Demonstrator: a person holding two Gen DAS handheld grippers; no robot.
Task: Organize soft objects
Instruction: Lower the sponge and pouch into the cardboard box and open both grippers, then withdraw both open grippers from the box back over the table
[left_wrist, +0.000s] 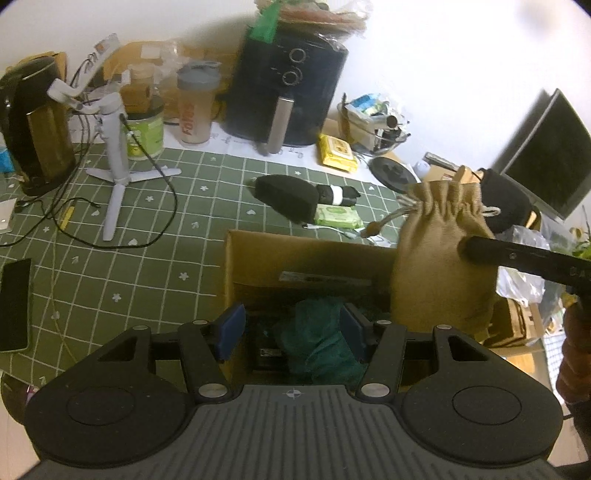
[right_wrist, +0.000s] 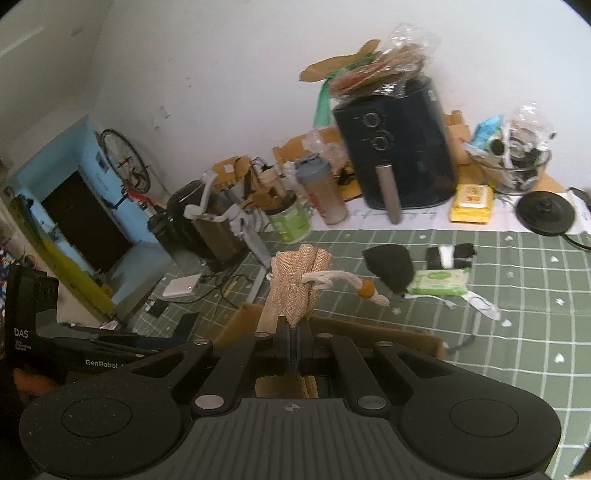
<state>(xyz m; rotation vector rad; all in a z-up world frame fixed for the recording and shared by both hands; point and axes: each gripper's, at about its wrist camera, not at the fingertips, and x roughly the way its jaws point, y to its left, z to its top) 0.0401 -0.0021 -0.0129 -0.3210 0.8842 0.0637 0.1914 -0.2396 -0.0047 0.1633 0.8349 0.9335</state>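
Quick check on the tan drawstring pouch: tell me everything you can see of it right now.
The tan drawstring pouch looks like coarse woven fabric, gathered at the neck by a pale cord carrying an orange-brown bead. It hangs upright in the air, neck up, over the right edge of the open cardboard box. The right gripper is shut on its side, apparently the only thing holding it. The left gripper is not touching it.

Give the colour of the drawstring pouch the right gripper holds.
Tan pouch; clearest in the left wrist view.

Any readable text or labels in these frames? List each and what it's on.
"DAS": side of left gripper's body.
"GenRobot": same body, lower edge; cut off after.
"Fohs"-like red lettering: shaker bottle, uncertain.
Yellow pack, green wipes pack, green jar: print too blurred.
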